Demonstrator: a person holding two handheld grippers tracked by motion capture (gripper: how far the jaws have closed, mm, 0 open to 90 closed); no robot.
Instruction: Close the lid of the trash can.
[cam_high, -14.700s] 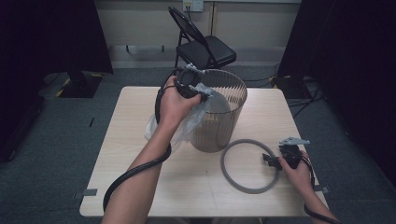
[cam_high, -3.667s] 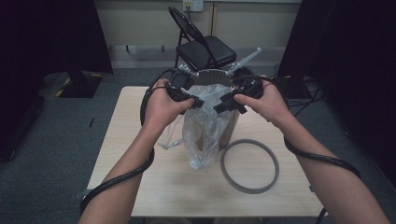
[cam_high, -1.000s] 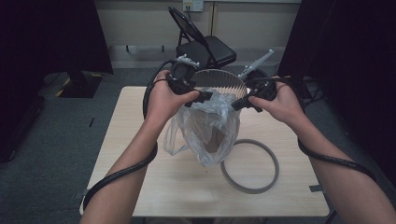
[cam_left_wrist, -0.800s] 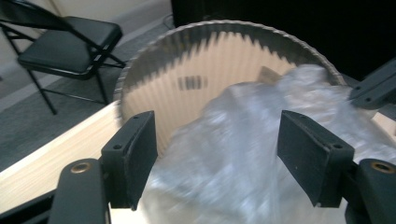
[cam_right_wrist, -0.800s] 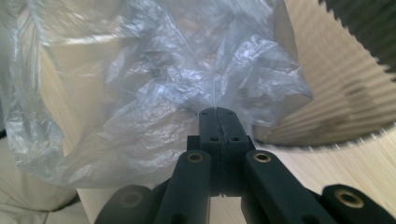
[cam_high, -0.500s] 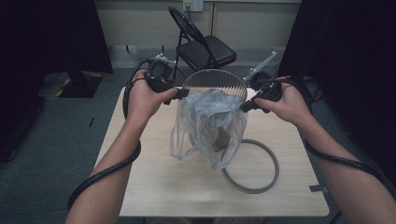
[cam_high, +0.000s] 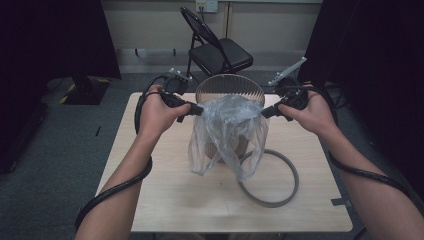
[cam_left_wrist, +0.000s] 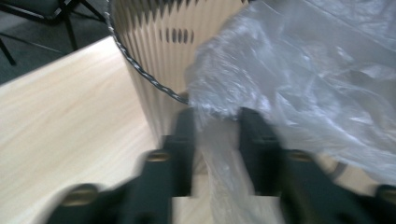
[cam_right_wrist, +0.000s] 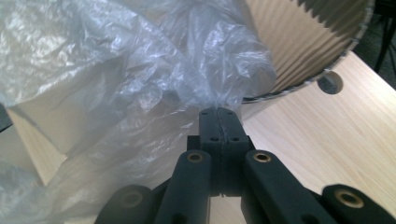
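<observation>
**Bag held open at the basket's mouth, ready to be drawn over the rim**

The work in hand is lining the ribbed waste basket (cam_high: 227, 90) with the clear plastic bag (cam_high: 227, 132). The basket stands upright near the middle of the worktop's (cam_high: 155, 200) far edge. The bag hangs in front of it, on the side facing the person, stretched between the two grippers, its lower part drooping down the basket's wall toward the worktop.

The left gripper (cam_high: 196, 109) holds the bag's left side beside the basket's rim. Its jaws have just been closing; in the left gripper view (cam_left_wrist: 217, 140) they stand a little apart with a bunched fold of film between them, the pads looking pressed against it, though blur makes the contact hard to judge. The right gripper (cam_high: 264, 112) is fully closed: in the right gripper view (cam_right_wrist: 219, 122) its jaws meet with a thin pinch of film caught at the tips, just before the basket's rim.

A grey hoop (cam_high: 292, 175) lies flat toward the near right corner of the worktop, touching nothing the grippers hold; it is probably meant to clamp the bag later.

By my reading the step is opening the bag's mouth and bringing it to the rim. The next move likely calls for lifting both grips above the rim, keeping the film taut between them, carrying the mouth across the opening, and lowering it so the bag drops inside. Thin film may slip or tear if pulled unevenly.
</observation>
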